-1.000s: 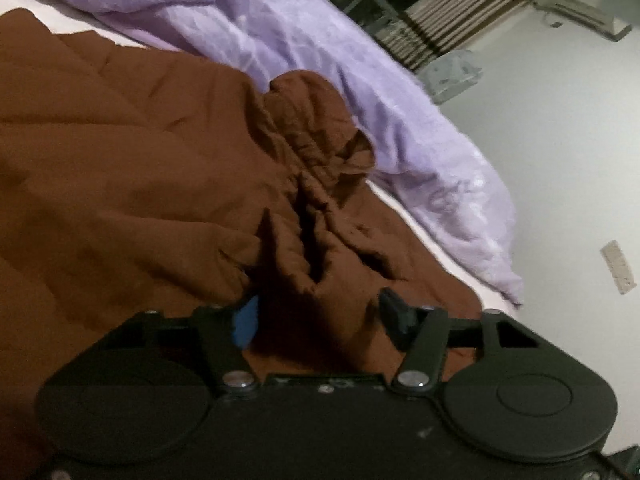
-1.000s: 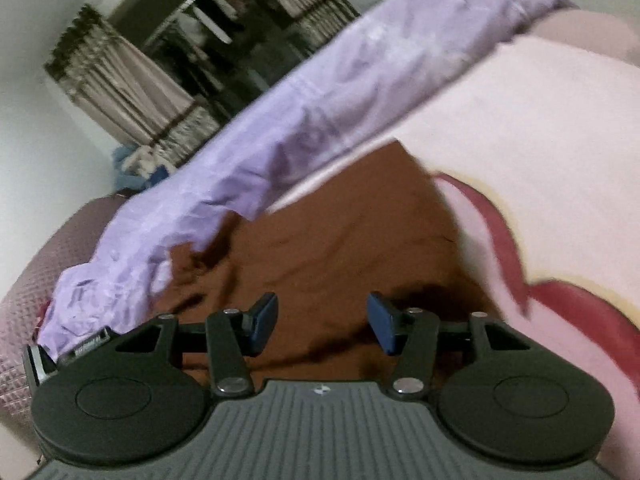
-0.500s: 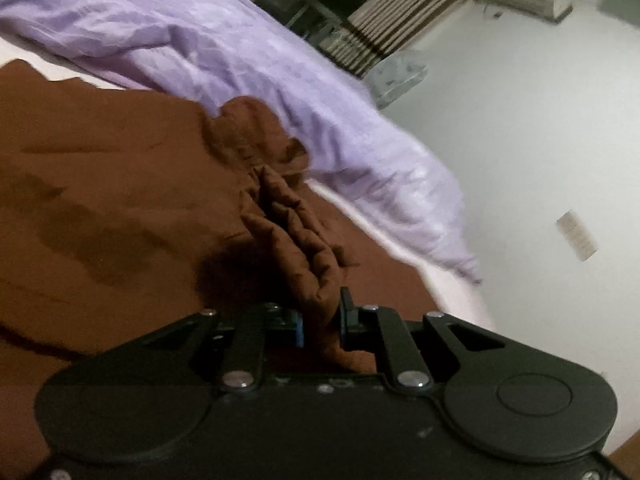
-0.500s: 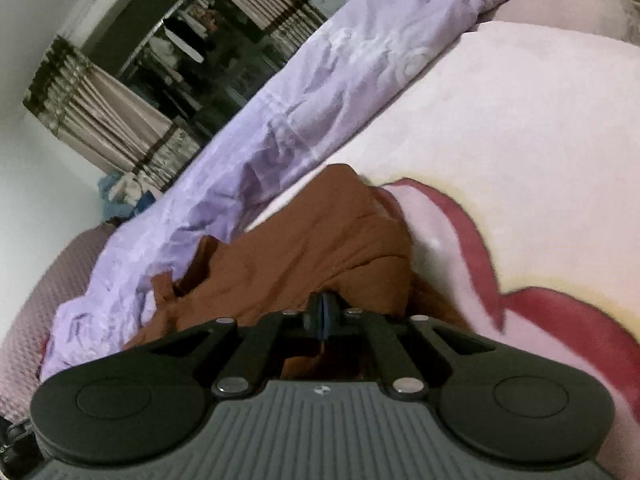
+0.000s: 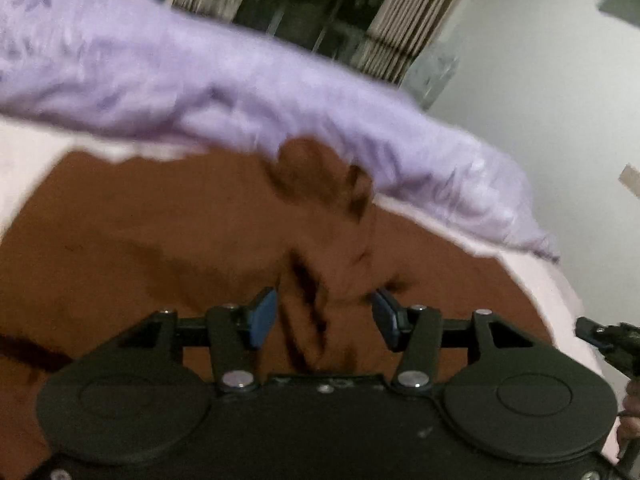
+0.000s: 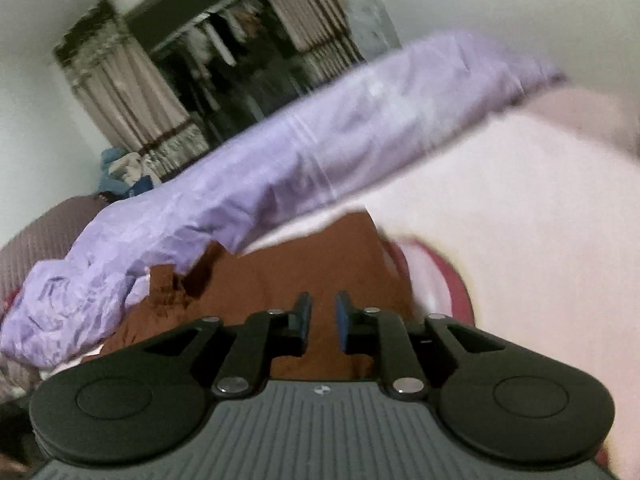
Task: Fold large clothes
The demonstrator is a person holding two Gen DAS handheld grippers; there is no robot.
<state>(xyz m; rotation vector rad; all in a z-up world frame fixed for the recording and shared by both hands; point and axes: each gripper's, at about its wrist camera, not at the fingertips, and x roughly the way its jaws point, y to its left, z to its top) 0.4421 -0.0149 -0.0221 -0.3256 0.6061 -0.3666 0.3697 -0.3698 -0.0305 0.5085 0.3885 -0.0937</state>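
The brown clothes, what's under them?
Under the brown clothes you can see a pale pink blanket with a red pattern poking out around the edges. A purple sheet lies behind. What's directly beneath the middle is covered.

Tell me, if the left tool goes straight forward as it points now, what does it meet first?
Most likely the bunched ridge of the brown garment, which lies just ahead between the open fingers of the left tool. The purple sheet lies further behind. The picture is blurred, so depth is uncertain.
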